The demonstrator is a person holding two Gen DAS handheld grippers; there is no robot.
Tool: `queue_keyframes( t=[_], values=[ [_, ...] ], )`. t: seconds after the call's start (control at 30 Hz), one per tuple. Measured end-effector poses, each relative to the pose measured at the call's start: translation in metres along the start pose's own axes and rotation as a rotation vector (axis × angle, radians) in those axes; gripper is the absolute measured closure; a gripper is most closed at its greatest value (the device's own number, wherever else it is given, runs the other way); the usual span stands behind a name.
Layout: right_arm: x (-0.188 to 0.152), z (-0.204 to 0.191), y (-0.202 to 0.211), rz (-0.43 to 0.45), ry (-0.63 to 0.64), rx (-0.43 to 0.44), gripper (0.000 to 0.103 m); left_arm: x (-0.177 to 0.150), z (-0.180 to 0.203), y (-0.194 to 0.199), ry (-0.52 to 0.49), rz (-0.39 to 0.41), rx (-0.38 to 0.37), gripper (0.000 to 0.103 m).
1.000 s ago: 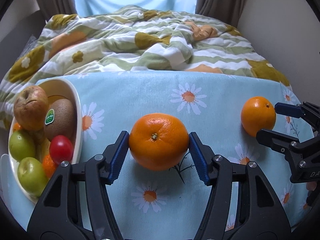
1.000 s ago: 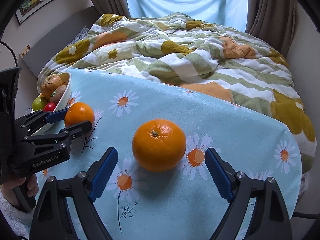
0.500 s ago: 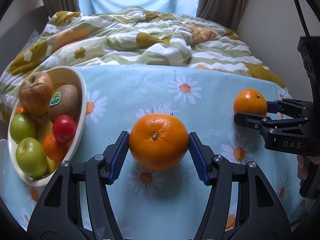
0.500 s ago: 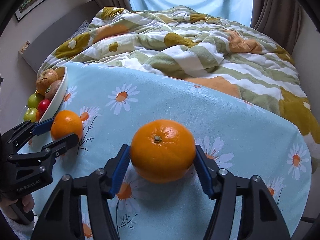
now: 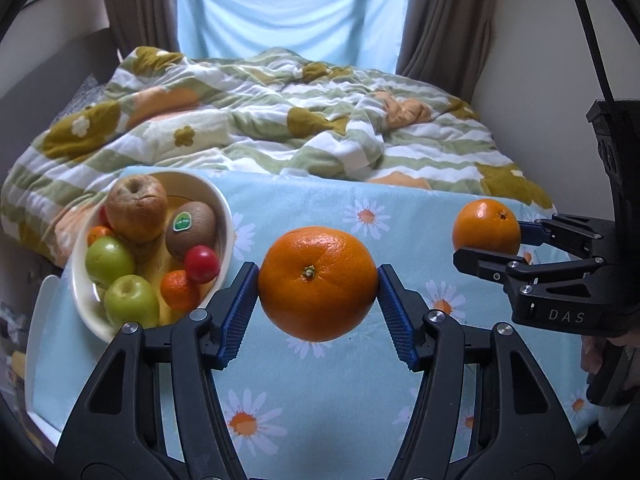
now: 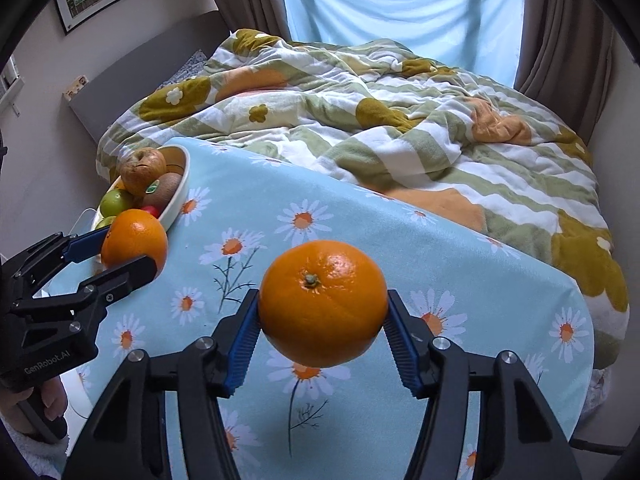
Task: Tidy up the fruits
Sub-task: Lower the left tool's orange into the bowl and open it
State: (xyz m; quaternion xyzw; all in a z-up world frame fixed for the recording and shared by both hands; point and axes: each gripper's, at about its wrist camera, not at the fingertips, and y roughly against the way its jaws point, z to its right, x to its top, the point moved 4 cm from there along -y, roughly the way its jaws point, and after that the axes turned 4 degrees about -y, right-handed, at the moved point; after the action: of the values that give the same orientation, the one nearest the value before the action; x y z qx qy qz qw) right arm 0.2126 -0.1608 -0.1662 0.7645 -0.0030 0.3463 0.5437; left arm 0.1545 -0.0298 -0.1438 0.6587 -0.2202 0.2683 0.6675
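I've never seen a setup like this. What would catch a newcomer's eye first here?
Two bright oranges, each pinched between blue-padded black jaws and lifted off the daisy tablecloth: the left gripper holds one orange, the right gripper the other orange. At the cloth's left edge sits a white bowl piled with fruit, with a rumpled flowered blanket behind.

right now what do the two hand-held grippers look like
Both are black plastic scissor-style frames with silver pivot screws and ribbed blue pads. The left hand-held gripper reads GenRobot.AI on its side; a white fuzzy sleeve shows below it. The right hand-held gripper reads DAS, with a black cable above.
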Motion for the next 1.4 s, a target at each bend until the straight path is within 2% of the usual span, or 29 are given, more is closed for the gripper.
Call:
queue_keyframes(
  t=[0.3,0.67,1.0,1.23,1.4],
  values=[
    [0.005,-0.058,0.028,0.039,-0.002,0.013,0.047,0.001,-0.036,0.048,-0.003,0.030,-0.023,0.037],
    [0.020,-0.127,0.023,0.074,-0.063,-0.010,0.047,0.014,-0.107,0.062,-0.076,0.041,-0.065,0.037],
    [0.030,-0.162,0.007,0.100,-0.156,-0.085,0.047,0.023,-0.154,0.035,-0.167,0.016,-0.144,0.037],
    [0.028,-0.174,-0.005,0.101,-0.259,-0.140,0.047,0.023,-0.164,0.002,-0.280,-0.013,-0.190,0.037],
    [0.025,-0.175,-0.012,0.086,-0.293,-0.172,0.047,0.018,-0.161,-0.022,-0.324,-0.047,-0.219,0.037]
  ],
)
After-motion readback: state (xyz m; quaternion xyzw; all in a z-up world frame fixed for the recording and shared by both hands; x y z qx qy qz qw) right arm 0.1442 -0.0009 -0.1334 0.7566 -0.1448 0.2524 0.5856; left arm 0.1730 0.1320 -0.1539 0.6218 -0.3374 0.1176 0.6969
